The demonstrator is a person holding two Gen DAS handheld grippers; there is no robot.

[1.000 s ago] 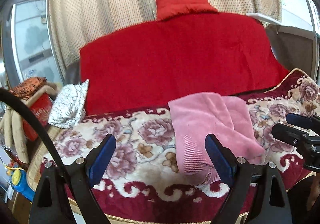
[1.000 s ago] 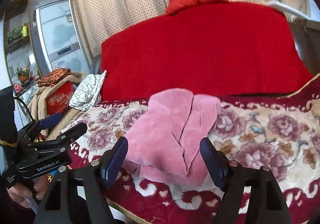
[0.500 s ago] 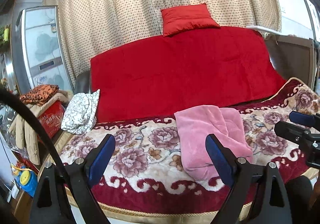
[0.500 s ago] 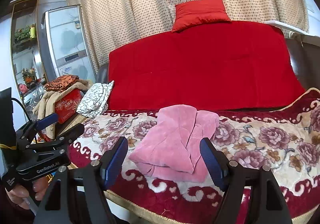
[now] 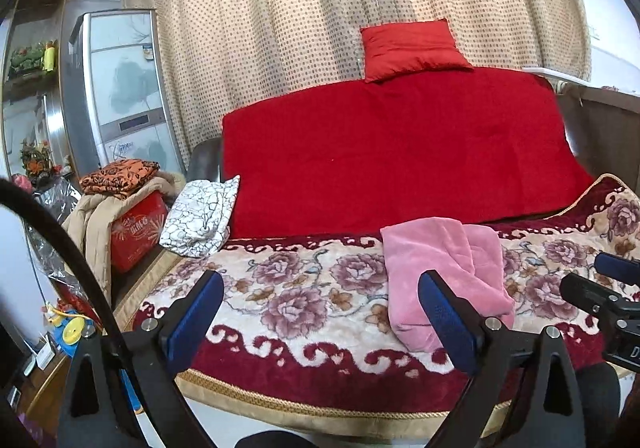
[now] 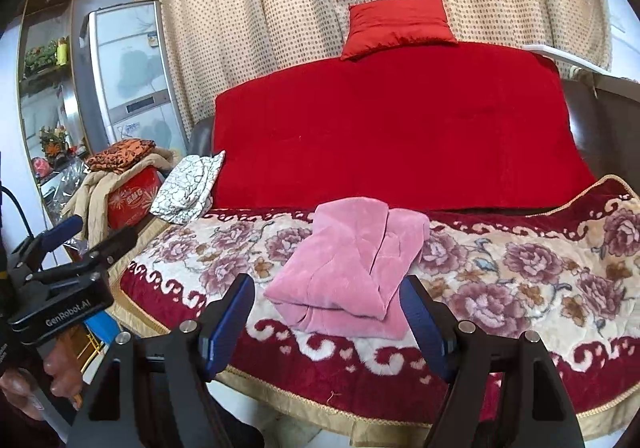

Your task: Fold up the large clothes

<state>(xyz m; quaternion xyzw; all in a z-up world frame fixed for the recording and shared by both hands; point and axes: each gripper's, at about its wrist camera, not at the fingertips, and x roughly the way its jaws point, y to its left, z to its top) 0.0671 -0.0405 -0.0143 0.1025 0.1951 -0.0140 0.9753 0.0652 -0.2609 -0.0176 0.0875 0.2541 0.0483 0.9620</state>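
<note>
A pink garment (image 5: 440, 272) lies folded into a compact bundle on the floral blanket (image 5: 304, 288) of the sofa seat; it also shows in the right wrist view (image 6: 352, 264). My left gripper (image 5: 320, 312) is open and empty, held off the sofa's front edge, left of the garment. My right gripper (image 6: 326, 312) is open and empty, in front of the garment and apart from it. The right gripper also shows at the right edge of the left wrist view (image 5: 600, 288), and the left gripper at the left of the right wrist view (image 6: 80, 240).
A red cover (image 5: 392, 152) drapes the sofa back with a red cushion (image 5: 412, 48) on top. A white patterned cloth (image 5: 200, 216) lies at the seat's left end. A pile of clothes on a red box (image 5: 128, 216) and a fridge (image 5: 124, 88) stand left.
Both grippers have pulled back from the sofa, so the folded pink garment and the seat look smaller and farther away. Both stay open and empty.
</note>
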